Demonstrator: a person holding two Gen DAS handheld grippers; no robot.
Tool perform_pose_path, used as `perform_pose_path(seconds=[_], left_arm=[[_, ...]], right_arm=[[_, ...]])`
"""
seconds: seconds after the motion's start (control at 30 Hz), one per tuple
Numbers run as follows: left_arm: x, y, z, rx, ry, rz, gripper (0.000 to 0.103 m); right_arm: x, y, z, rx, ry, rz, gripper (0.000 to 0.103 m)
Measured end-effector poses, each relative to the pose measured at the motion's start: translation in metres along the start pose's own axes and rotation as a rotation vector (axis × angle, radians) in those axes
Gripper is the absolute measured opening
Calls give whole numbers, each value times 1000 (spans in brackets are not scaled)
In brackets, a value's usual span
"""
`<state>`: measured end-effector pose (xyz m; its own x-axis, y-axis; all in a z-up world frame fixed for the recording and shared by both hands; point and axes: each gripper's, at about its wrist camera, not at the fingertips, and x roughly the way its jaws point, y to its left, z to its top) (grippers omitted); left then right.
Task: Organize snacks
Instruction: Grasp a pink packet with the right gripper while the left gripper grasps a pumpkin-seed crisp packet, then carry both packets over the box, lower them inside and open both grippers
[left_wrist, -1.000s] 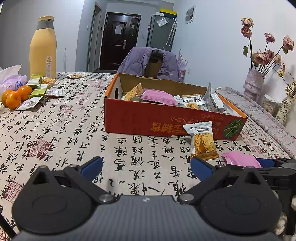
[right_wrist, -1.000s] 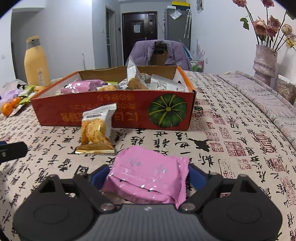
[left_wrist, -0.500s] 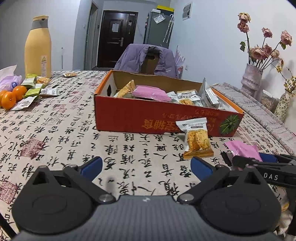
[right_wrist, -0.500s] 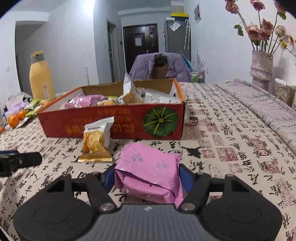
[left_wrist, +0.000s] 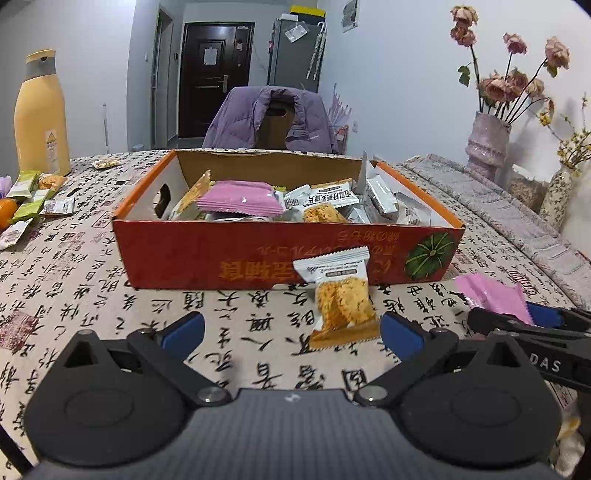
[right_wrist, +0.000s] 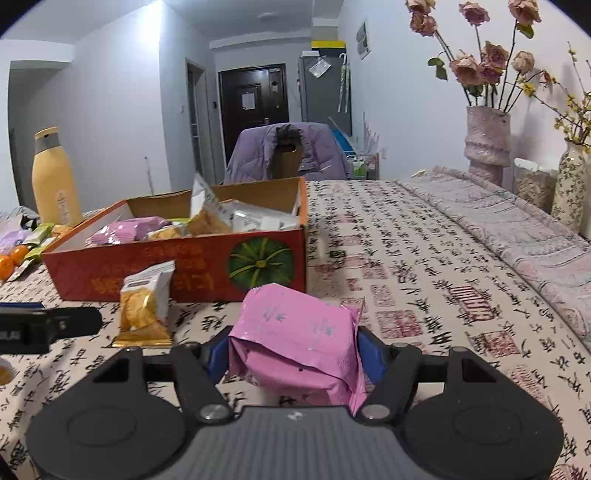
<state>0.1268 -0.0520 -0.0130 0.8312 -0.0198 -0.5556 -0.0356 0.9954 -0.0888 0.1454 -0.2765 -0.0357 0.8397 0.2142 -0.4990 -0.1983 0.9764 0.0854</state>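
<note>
The right gripper (right_wrist: 293, 349) has just closed its jaws on a pink snack packet (right_wrist: 299, 341) – lifted off the table. The left gripper (left_wrist: 291, 328) gapes empty beside a white-and-gold packet (left_wrist: 341, 295) leaning on the red box (left_wrist: 207, 254), whose printing sits upside down, unreadable; "DAS" marks the right gripper's side.

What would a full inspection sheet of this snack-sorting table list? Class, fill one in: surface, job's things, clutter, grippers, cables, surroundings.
Surface: table under a cloth printed with characters.
Job's things: red box of snacks; cracker packet standing before it; pink packet.
Clutter: yellow bottle, oranges, loose packets at far left.
Grippers: left gripper open, holding nothing; right gripper shut on the pink packet, its jaws having just closed in.
Cables: nothing seen.
Surroundings: chair with purple jacket, vases of flowers, dark door.
</note>
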Motion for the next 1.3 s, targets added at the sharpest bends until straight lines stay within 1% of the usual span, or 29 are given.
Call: perform_pose_path(seconds=[0.17, 0.3, 0.4, 0.5, 0.57, 0.63, 0.7, 0.73, 0.77, 0.8, 0.83, 0.87, 1.07, 1.3], left_arm=[[16, -14, 4, 4, 25, 31, 103], [26, -24, 10, 7, 28, 52, 103], [35, -31, 14, 8, 38, 62, 99], [44, -37, 16, 11, 50, 61, 96], [49, -41, 17, 15, 55, 62, 88], [53, -43, 17, 13, 60, 66, 82], [57, -43, 18, 9, 65, 66, 77], [58, -43, 18, 8, 67, 66, 71], [60, -43, 18, 7, 71, 62, 61], [61, -43, 17, 6, 76, 59, 56], [62, -43, 17, 6, 81, 52, 45], [63, -43, 16, 5, 84, 43, 42], [59, -40, 14, 4, 65, 25, 41], [42, -35, 12, 6, 36, -4, 41]], right_arm=[[2, -10, 1, 11, -13, -20, 68], [4, -17, 5, 2, -40, -42, 68], [7, -19, 8, -13, -67, -55, 68], [12, -23, 10, -11, -72, -57, 68], [15, -24, 9, -8, -70, -55, 68], [19, -25, 8, -2, -57, -44, 68], [18, -26, 7, 9, -64, -32, 68], [18, -26, 7, 15, -61, -28, 69], [19, -27, 7, 22, -53, -24, 69], [20, -27, 7, 23, -50, -21, 69], [19, -27, 7, 23, -49, -20, 69], [19, -27, 7, 22, -49, -19, 69], [18, -28, 7, 28, -56, -18, 69], [17, -28, 7, 29, -67, -23, 69]])
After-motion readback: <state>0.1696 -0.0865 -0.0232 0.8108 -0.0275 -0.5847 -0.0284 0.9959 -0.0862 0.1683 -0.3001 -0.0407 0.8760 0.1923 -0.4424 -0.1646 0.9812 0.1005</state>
